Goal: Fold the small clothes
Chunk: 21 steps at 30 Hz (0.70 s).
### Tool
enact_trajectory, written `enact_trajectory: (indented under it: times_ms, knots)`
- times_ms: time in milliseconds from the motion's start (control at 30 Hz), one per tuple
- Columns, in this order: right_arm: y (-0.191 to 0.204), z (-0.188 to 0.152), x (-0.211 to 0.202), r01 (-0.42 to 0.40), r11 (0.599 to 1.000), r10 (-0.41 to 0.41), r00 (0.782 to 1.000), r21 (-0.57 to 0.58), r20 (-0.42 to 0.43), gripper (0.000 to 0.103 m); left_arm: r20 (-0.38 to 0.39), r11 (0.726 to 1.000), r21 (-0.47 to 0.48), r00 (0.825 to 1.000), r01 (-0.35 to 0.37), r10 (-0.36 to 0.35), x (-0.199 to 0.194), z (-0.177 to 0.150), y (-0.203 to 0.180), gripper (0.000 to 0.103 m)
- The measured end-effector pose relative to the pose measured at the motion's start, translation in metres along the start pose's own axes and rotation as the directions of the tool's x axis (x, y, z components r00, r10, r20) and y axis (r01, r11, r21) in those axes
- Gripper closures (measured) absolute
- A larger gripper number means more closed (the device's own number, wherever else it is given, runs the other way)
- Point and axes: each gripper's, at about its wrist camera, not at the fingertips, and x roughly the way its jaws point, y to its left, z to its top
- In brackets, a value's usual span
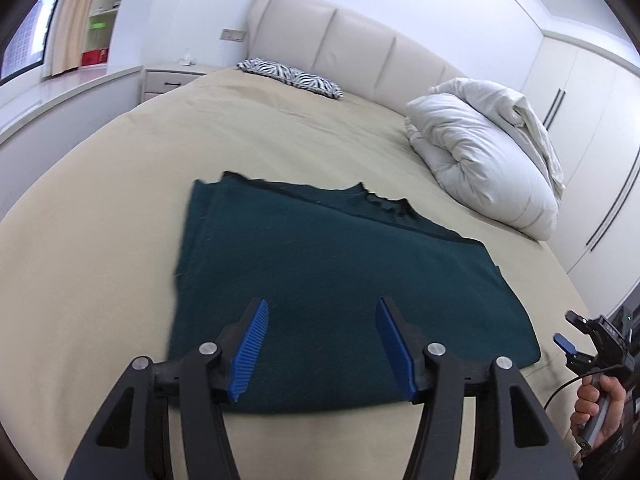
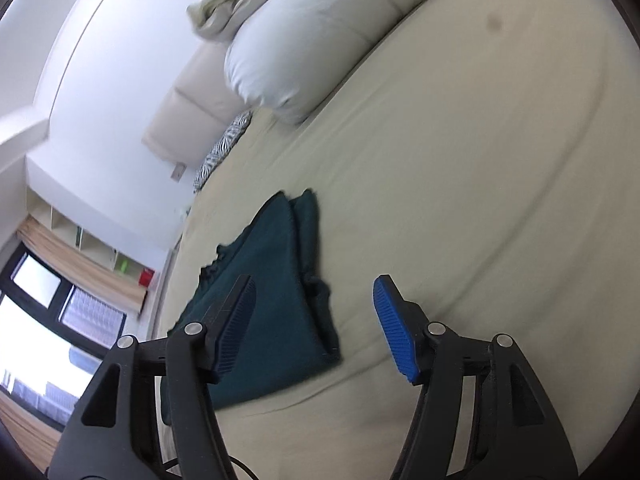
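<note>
No writing shows on the folded green garment [image 1: 340, 280].

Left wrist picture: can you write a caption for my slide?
Open left gripper above a folded green cloth on the bed.

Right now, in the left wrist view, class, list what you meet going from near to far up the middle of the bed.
left gripper → dark green folded garment → bare beige bedsheet → zebra-print pillow → cream headboard

Matt knitted green garment [image 1: 328, 280] on smooth cloth bedsheet [image 1: 120, 208].
</note>
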Motion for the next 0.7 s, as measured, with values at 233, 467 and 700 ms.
enact_trajectory:
  times_ms: [233,467,700]
  knots:
    - [0.015,0.019,0.060,0.009,1.000,-0.010,0.992,-0.015,-0.127,0.042,-0.077,0.997,0.057,0.996,0.046,-0.041,0.055,0.014,-0.036,0.043]
    - [0.011,0.027,0.118,-0.016,1.000,0.022,0.969,0.026,-0.246,0.042,-0.167,0.998,0.043,0.985,0.043,-0.035,0.088,0.008,-0.035,0.043]
    - [0.022,0.022,0.137,-0.068,0.997,0.079,0.934,0.044,-0.350,0.049,-0.188,0.997,0.010,0.980,0.071,-0.068,0.094,0.002,-0.022,0.044]
